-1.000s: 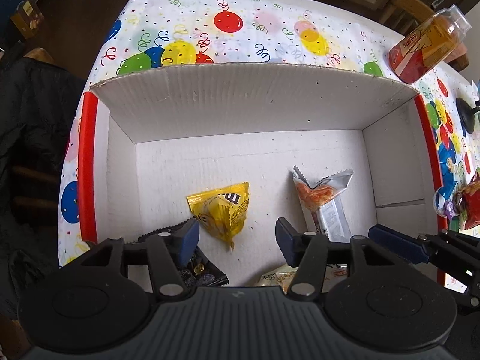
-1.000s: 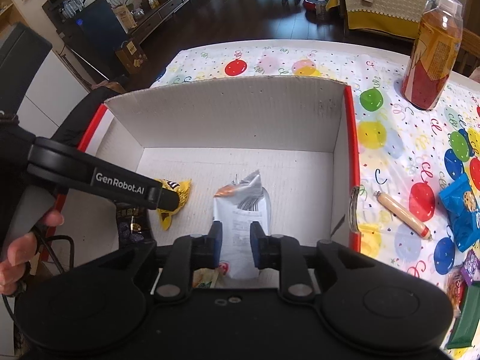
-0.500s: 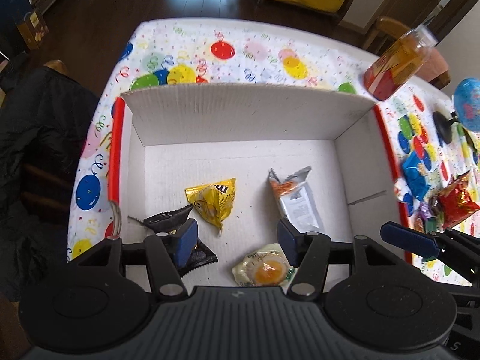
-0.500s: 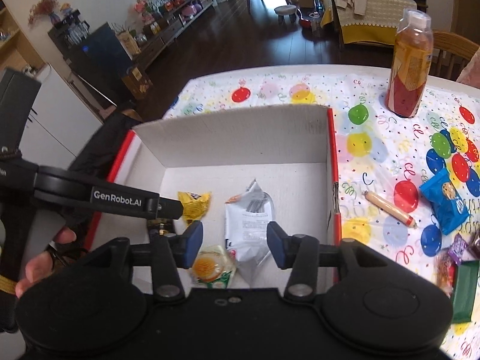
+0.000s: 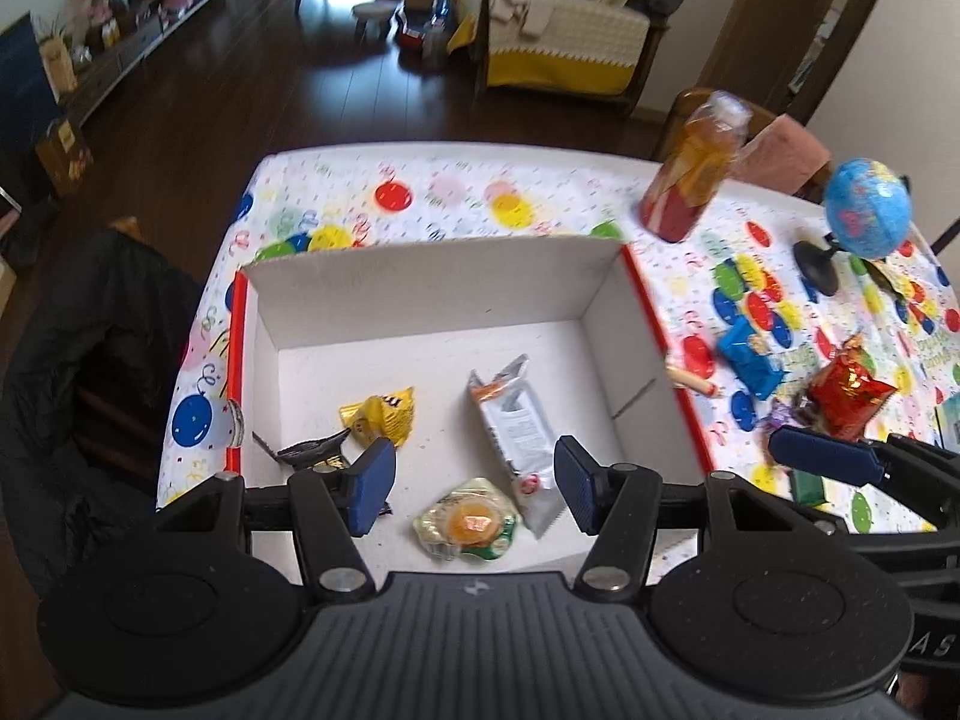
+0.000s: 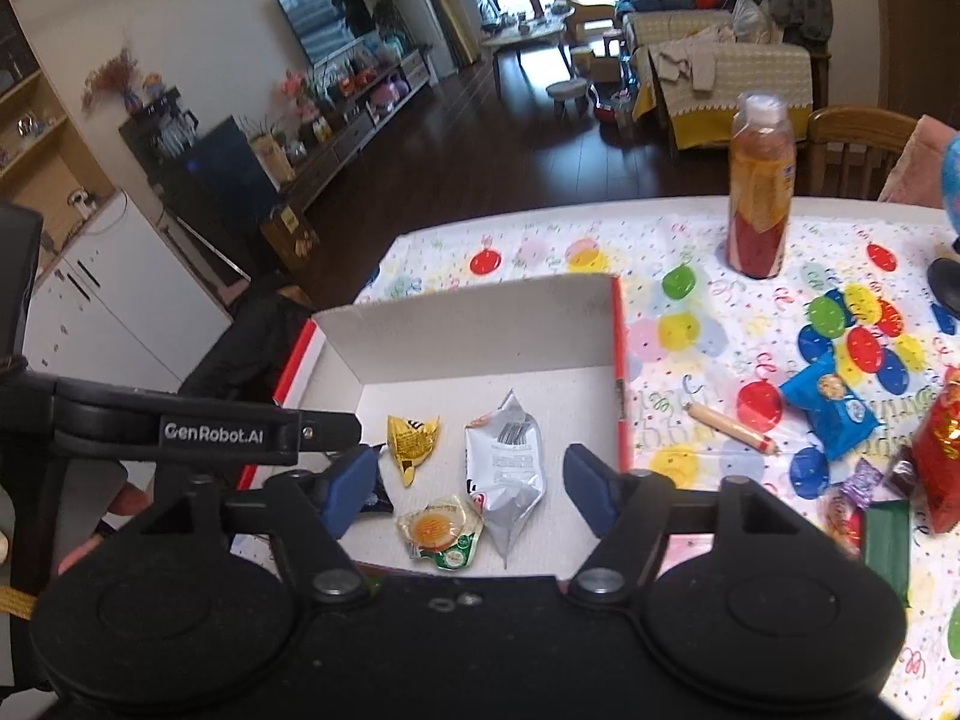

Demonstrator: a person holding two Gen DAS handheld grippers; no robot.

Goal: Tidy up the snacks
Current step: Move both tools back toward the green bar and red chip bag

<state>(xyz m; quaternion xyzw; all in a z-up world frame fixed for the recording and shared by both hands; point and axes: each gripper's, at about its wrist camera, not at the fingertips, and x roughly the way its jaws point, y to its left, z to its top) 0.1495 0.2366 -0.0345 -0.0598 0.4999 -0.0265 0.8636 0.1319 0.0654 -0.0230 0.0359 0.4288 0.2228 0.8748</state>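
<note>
**Both grippers spread above the snack box**

Hovering above the near edge of the cardboard box [image 5: 432,282], the left gripper [image 5: 474,489] has its blue pads wide apart with nothing between them. The right gripper [image 6: 474,489] hangs over the same box, its jaws equally spread and empty; in the left view one of its blue pads shows off to the right, above the loose snacks on the surface [image 5: 456,192].

Four snacks lie on the white floor of the box. A silver packet [image 5: 516,426] with an orange top lies lengthwise near the middle, its lower end just beside a round clear-wrapped snack [image 5: 468,525] with an orange centre. A yellow candy bag [image 5: 381,417] sits to the left of the silver packet, apart from it. A black packet [image 5: 312,453] lies in the near-left corner, partly hidden behind the left gripper's pad.

Outside the box, on the balloon-print surface, a sausage stick [image 6: 732,429] lies just beside the box's red-edged right wall. Further right are a blue cookie pack [image 6: 831,408], a red foil bag [image 5: 849,396], some small wrapped candies [image 6: 861,480] and a green bar [image 6: 888,543]. A tall drink bottle [image 6: 759,204] stands upright beyond the box, and a small globe [image 5: 867,216] stands at the far right.
</note>
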